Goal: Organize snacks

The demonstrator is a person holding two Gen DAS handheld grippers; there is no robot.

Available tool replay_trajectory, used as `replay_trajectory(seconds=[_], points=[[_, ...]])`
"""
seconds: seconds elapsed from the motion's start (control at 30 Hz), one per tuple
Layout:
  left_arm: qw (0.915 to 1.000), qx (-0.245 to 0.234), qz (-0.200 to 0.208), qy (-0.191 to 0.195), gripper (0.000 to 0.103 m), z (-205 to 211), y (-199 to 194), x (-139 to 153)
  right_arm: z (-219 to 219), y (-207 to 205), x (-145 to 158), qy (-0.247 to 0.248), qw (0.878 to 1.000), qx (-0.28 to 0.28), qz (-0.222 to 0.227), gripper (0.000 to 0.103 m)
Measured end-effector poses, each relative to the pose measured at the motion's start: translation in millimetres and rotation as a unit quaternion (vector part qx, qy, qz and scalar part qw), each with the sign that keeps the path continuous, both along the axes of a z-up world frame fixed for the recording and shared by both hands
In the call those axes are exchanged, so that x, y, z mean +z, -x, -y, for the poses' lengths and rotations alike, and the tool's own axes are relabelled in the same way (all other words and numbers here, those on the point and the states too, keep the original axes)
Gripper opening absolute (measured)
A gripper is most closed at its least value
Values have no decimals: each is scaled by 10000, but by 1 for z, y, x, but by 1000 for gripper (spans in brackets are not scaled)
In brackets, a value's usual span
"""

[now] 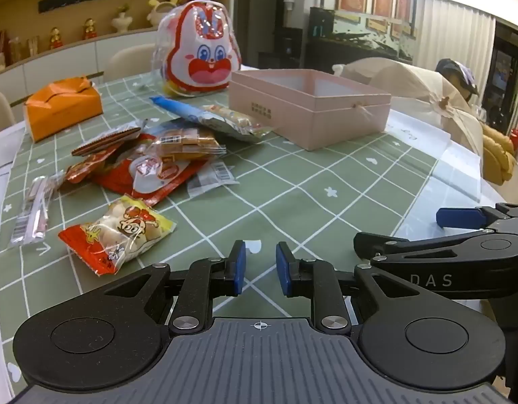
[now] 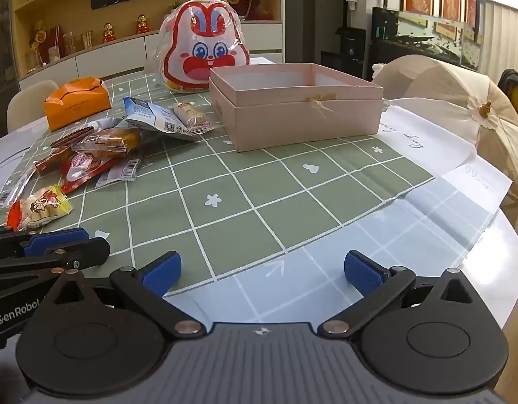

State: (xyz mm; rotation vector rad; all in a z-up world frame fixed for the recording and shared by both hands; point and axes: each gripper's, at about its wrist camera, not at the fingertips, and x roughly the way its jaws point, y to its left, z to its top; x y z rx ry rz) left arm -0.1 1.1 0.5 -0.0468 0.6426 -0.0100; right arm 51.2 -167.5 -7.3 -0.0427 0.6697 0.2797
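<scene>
- Loose pile of plastic-wrapped snack packets [image 1: 147, 165], left on the green checked surface [image 1: 309, 202].
- Left gripper [image 1: 260, 271]: jaws narrowly apart, holding nothing.
- Open pale pink cardboard box [image 2: 302, 107], centre-right of the snacks.
- Right gripper [image 2: 262, 271]: jaws spread wide, holding nothing.

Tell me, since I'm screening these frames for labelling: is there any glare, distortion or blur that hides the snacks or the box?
Left wrist view: fisheye bends the shelves; blown-out white glare in the top right corner; the snack pile stays sharp, with slight wrapper sheen. Right wrist view: same curvature; reflections on the rabbit bag; the pink box is clear, its inside hidden by the wall.
</scene>
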Motion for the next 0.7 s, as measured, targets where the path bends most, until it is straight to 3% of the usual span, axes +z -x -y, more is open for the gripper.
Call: replay_trajectory(seconds=[0.7], points=[[10000, 0, 3, -47, 24, 0, 0, 0, 1, 1, 1, -2, 10000, 1, 15, 103]])
